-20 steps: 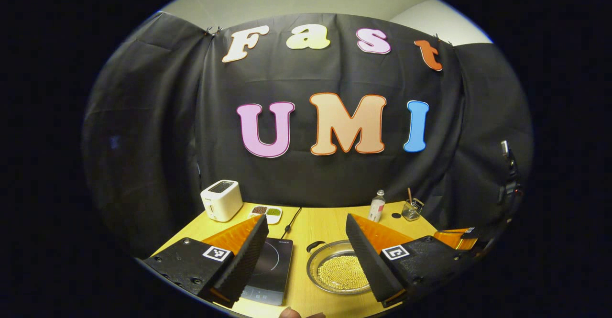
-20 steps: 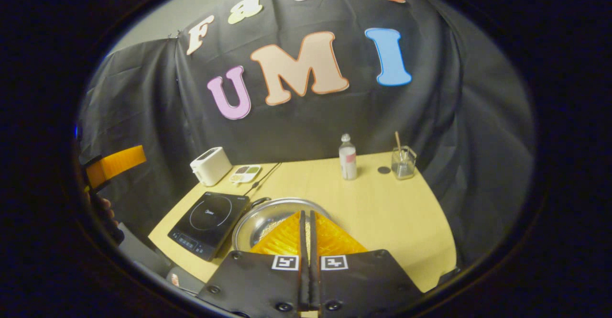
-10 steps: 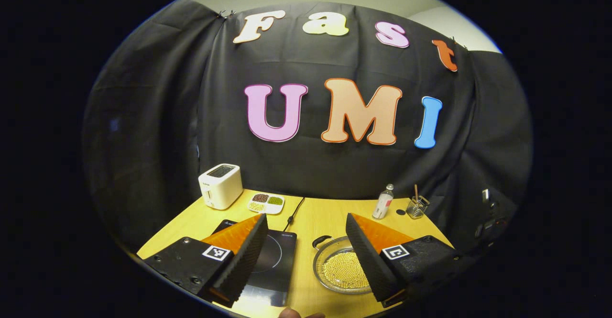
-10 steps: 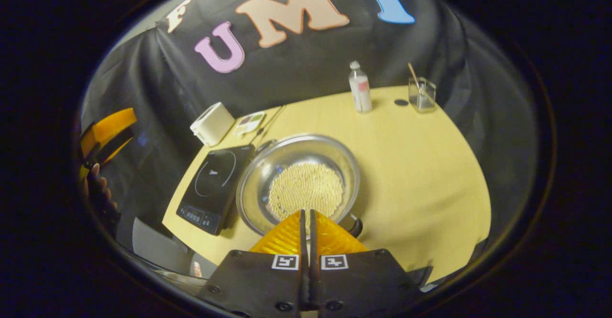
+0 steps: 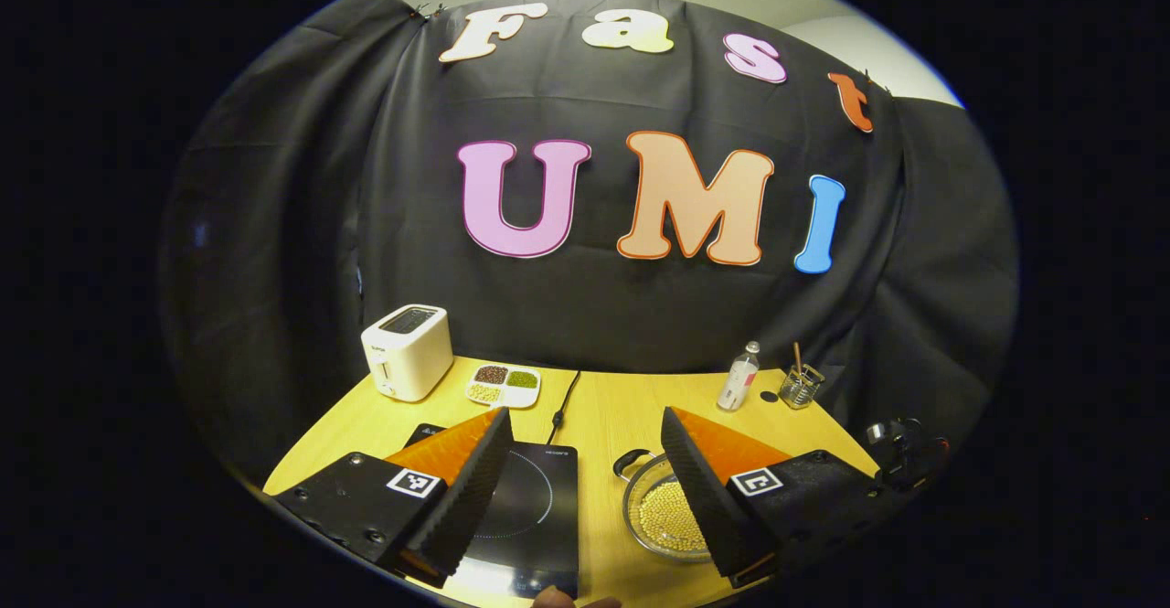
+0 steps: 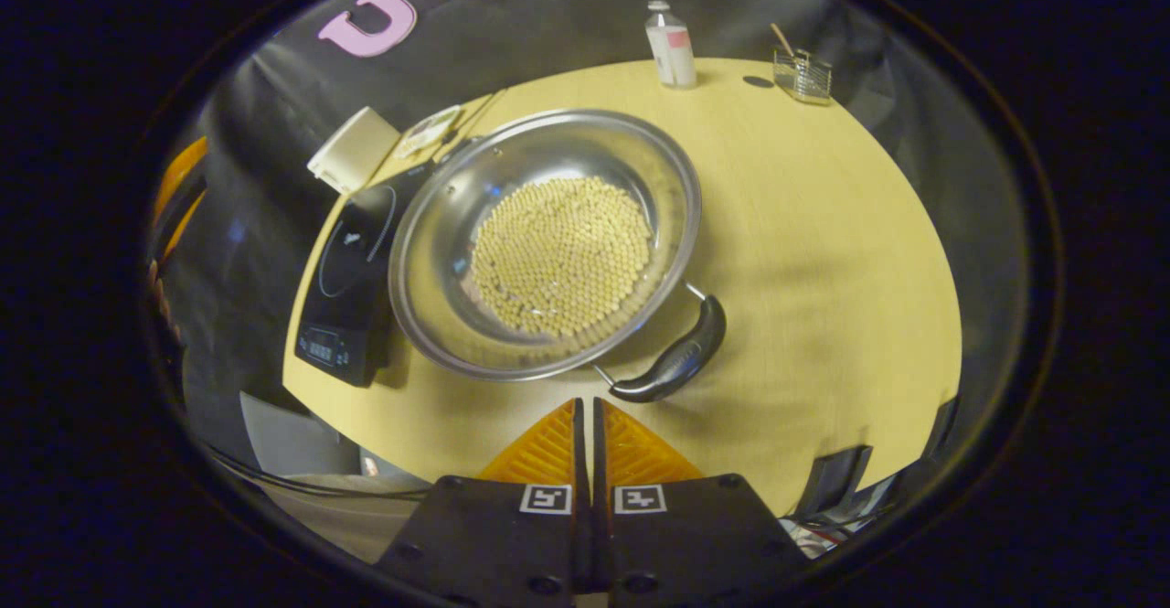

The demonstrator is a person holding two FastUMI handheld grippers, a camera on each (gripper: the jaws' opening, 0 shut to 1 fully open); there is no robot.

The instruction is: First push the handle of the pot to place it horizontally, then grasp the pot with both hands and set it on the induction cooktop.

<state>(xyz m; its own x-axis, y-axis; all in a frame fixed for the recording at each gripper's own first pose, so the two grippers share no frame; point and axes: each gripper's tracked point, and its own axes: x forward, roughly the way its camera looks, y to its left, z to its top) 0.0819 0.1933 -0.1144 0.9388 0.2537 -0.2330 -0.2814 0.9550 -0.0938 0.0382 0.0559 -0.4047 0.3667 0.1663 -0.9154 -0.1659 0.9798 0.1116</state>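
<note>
Pot of pale beads on the desk, just right of the induction cooktop; near handle black, slanting, its long axis lower-left to upper-right; right hand-held gripper pressed together, holding nothing, just short of that handle; left hand-held gripper spread wide, empty, above cooktop and pot; bare desk right of the pot.

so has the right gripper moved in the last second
Yes. The right gripper, shut, has tipped down and closed in on the pot; the bottle has slid toward the top of its view.
</note>
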